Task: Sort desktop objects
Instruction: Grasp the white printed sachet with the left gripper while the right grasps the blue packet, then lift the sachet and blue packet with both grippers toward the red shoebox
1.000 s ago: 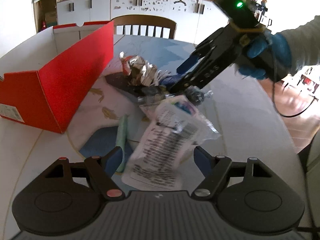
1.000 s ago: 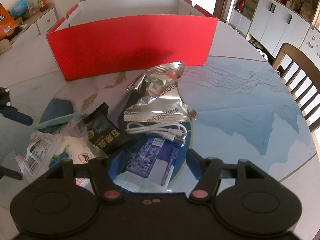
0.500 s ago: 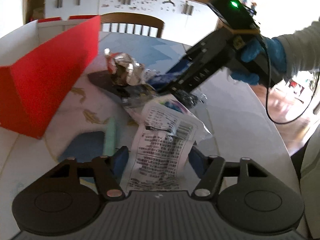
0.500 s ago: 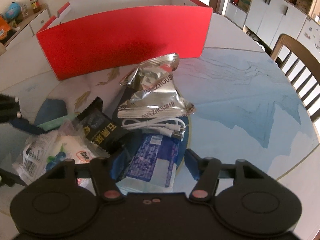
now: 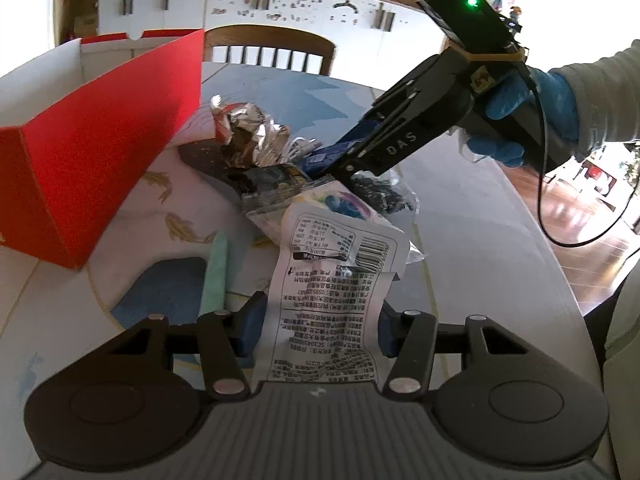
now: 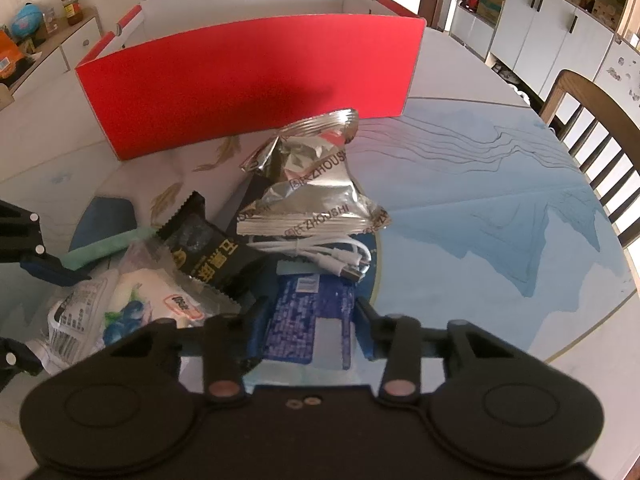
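A pile of packets lies on the round table beside a red box (image 5: 108, 136) (image 6: 248, 76). My left gripper (image 5: 320, 328) is open, its fingers on either side of a white printed snack packet (image 5: 332, 296), also in the right wrist view (image 6: 120, 312). My right gripper (image 6: 310, 324) is open around a blue packet (image 6: 308, 320); it shows in the left wrist view (image 5: 340, 160) low over the pile. Also in the pile are a silver foil bag (image 6: 312, 192) (image 5: 248, 136), a black packet (image 6: 212, 252), a white cable (image 6: 320, 252) and a green strip (image 5: 214, 276) (image 6: 104, 248).
A wooden chair (image 5: 264, 52) (image 6: 592, 120) stands at the table's far side. White cabinets (image 5: 280, 4) line the wall behind. The table edge (image 6: 600, 312) curves close on the right. The box is open at the top, white inside.
My left gripper moved forward so the white packet now lies between its fingers. My right gripper moved forward and lower, its fingers now around the blue packet.
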Tool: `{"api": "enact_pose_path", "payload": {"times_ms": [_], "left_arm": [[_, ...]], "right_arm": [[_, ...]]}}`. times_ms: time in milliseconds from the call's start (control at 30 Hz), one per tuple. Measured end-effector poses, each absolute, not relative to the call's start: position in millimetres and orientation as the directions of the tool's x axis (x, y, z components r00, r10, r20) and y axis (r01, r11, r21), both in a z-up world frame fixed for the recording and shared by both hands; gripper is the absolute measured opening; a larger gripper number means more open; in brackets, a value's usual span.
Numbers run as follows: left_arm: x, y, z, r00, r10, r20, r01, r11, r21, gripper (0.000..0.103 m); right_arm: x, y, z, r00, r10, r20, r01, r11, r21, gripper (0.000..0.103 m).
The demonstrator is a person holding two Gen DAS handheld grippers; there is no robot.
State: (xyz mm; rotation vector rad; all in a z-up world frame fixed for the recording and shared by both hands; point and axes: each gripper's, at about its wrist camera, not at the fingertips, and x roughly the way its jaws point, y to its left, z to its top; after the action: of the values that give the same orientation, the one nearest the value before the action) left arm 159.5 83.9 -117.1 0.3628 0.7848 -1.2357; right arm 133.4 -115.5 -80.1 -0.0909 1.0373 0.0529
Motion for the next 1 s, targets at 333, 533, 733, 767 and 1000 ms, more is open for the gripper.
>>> {"api": "enact_pose_path", "payload": {"times_ms": [333, 533, 733, 767, 1000], "left_arm": [[153.3, 97.0, -97.7, 0.222, -0.686, -0.693, 0.882, 0.444, -0.157, 0.053], [140.3, 92.2, -81.3, 0.293, -0.657, -0.694, 0.850, 0.512, -0.126, 0.053], [126.3, 79.6, -72.4, 0.383, -0.586, -0.714, 0.779, 0.620, -0.091, 0.053], [123.9, 77.0, -70.9, 0.399, -0.572, -0.717, 0.762, 0.642, -0.088, 0.053], [108.8, 51.2, -61.6, 0.512, -0.456, -0.728, 0.605, 0.793, -0.072, 0.053]], "right_arm": [[124.1, -116.7, -64.0, 0.534, 0.008, -0.845, -0.096, 0.994, -0.051, 0.039], [119.1, -122.8, -49.8, 0.551, 0.040, -0.834, -0.129, 0.991, -0.038, 0.038], [115.5, -128.5, -40.0, 0.558, 0.099, -0.824, -0.201, 0.979, -0.018, 0.038], [115.1, -129.9, -38.9, 0.558, 0.112, -0.823, -0.218, 0.976, -0.015, 0.038], [111.0, -139.6, -30.1, 0.559, 0.186, -0.808, -0.321, 0.947, -0.003, 0.038]]}}
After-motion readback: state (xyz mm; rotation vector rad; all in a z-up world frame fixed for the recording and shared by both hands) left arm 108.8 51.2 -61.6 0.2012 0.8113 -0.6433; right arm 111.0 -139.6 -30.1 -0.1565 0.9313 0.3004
